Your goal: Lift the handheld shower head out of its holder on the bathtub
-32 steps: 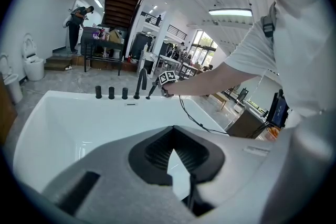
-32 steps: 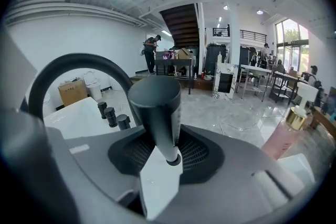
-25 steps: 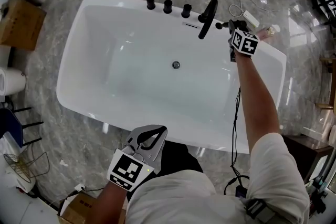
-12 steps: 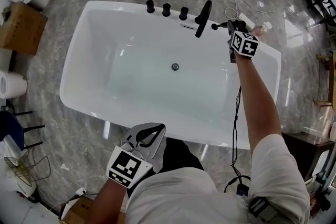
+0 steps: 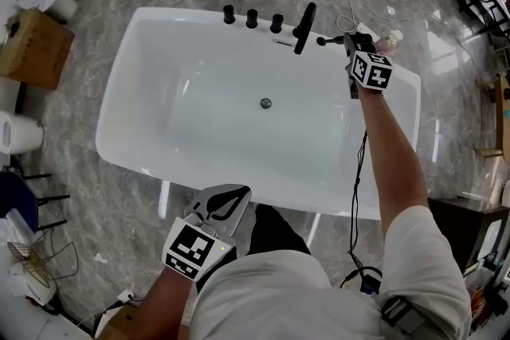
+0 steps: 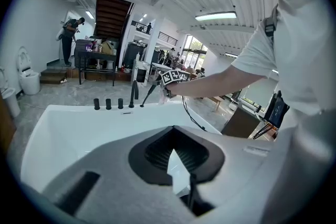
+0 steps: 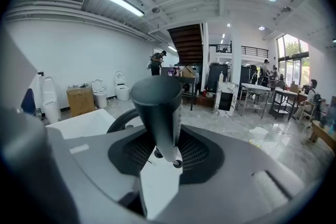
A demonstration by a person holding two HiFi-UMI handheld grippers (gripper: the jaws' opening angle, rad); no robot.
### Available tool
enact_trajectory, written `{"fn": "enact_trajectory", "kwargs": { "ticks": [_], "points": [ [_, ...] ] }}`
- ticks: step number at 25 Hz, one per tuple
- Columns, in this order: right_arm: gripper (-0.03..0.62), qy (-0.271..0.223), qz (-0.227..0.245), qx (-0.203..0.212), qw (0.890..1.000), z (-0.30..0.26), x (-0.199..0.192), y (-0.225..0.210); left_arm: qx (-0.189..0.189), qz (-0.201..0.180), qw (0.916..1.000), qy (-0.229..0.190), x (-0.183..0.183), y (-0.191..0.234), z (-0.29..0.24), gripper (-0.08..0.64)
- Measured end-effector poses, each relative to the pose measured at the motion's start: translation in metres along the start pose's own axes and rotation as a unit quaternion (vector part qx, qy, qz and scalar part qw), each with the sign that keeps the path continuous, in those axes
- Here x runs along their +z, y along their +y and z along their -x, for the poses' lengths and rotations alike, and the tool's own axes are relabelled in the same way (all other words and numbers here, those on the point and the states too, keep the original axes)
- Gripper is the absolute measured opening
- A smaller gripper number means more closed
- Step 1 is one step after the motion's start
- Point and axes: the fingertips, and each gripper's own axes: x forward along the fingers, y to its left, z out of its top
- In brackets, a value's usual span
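head view: one white bathtub (image 5: 111, 103) on a grey marble floor, one drain (image 5: 265, 103) mid-basin. along the tub's far edge stand three black knobs (image 5: 252, 17) in a row, then one tall black spout (image 5: 303, 26) to their right. near the far right corner lies one thin black handheld shower head (image 5: 328, 40), its right end running into the right gripper (image 5: 351, 39). the grip itself is too small to read from here.

right gripper view supplies that: the shower head (image 7: 157, 113) is a tapering black barrel upright between the jaws of the right gripper (image 7: 160, 150), which are clamped on its narrow lower part. no holder shows here.

left gripper view gives the side angle: the shower head (image 6: 149, 94) leans, low end at the tub rim, high end at the right gripper (image 6: 167, 79). whether the low end is clear of its holder, cannot tell. same three knobs (image 6: 108, 104) and spout (image 6: 134, 93) line the far edge of the bathtub (image 6: 63, 128).

left gripper (image 6: 174, 144): jaws together, nothing between them. in the head view the left gripper (image 5: 225, 199) is held off the tub's near edge, well apart from the fittings.

only the head view shows the cardboard box (image 5: 32, 32) out past the tub's far left corner.
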Motion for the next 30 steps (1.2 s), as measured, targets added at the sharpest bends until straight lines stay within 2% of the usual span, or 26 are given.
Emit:
{"fn": "enact_trajectory", "kwargs": {
  "ticks": [30],
  "points": [
    [0.146, -0.073, 0.048, 0.009, 0.996, 0.176, 0.069, 0.071, -0.022, -0.023, 0.9991, -0.026, -0.032, -0.050, 0.087, 0.006]
  ]
}}
